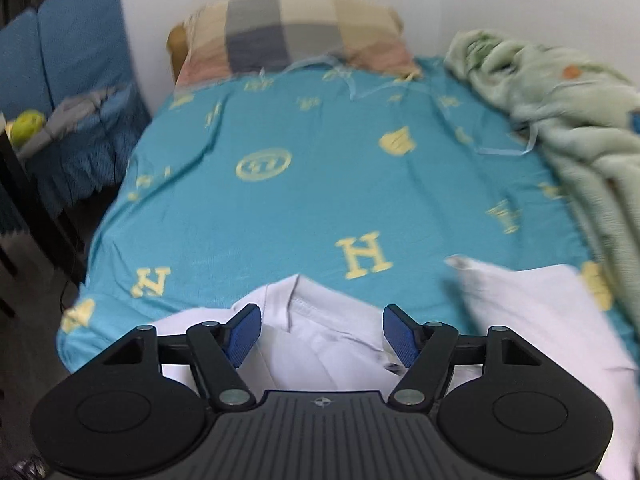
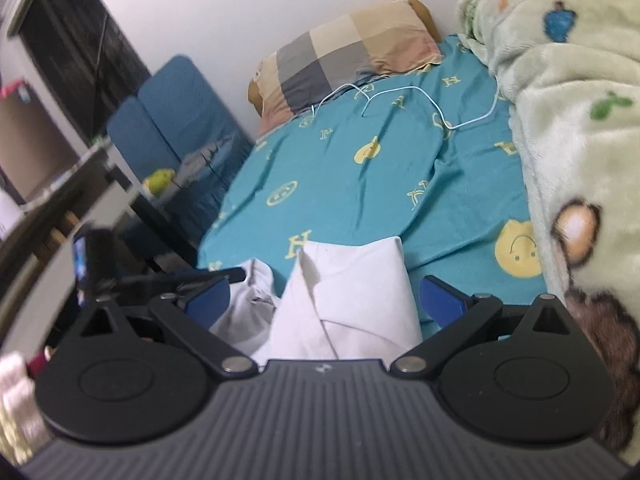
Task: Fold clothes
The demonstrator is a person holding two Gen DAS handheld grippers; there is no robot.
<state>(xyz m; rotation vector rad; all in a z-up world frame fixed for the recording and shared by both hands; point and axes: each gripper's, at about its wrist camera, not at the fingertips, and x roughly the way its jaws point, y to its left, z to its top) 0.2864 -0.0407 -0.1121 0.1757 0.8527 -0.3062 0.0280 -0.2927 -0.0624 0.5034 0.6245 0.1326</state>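
A white shirt point(image 1: 340, 344) lies at the near end of a bed covered with a teal sheet point(image 1: 300, 200) printed with yellow letters. In the left wrist view my left gripper point(image 1: 322, 334) is open above the shirt's collar, blue pads point(image 1: 244, 334) apart and empty. A folded part of the shirt point(image 1: 536, 304) lies to its right. In the right wrist view my right gripper point(image 2: 320, 300) is open over the folded white shirt point(image 2: 352, 296), jaws wide on either side of it. The left gripper point(image 2: 96, 268) shows at the left edge there.
A checked pillow point(image 1: 296, 32) lies at the bed's head by the white wall. A pale green blanket point(image 2: 568, 120) is heaped along the right side. A thin white cable point(image 2: 404, 94) lies on the sheet. A blue chair point(image 1: 80, 80) stands left of the bed.
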